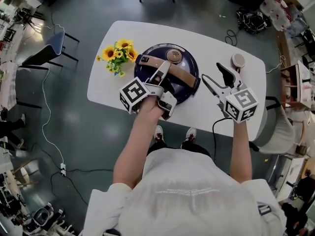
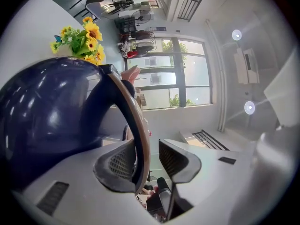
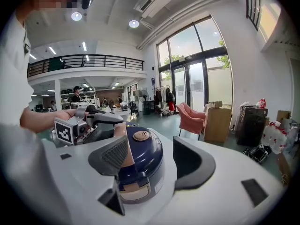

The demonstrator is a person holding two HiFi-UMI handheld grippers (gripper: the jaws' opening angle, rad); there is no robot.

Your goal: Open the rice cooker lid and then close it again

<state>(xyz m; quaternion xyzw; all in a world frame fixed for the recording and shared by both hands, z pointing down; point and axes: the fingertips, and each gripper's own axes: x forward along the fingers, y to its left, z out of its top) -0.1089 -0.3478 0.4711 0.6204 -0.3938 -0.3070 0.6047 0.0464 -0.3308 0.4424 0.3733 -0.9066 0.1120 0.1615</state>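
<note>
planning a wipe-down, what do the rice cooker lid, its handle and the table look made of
Rice cooker lid: glossy dark blue, painted metal or hard plastic; it mirrors the windows in the left gripper view.
Handle: matte tan, probably plastic; no glare on it.
Table: smooth matte white, maybe laminate; cannot tell for sure.

Bright and evenly lit by daylight through tall windows (image 2: 187,74), helped by round ceiling lamps (image 3: 77,16). Soft sheen on the rice cooker (image 2: 42,111), only faint shadows on the white table (image 1: 106,90). Heavily fisheye-bent and dark-cornered in both gripper views; sharp overall.
</note>
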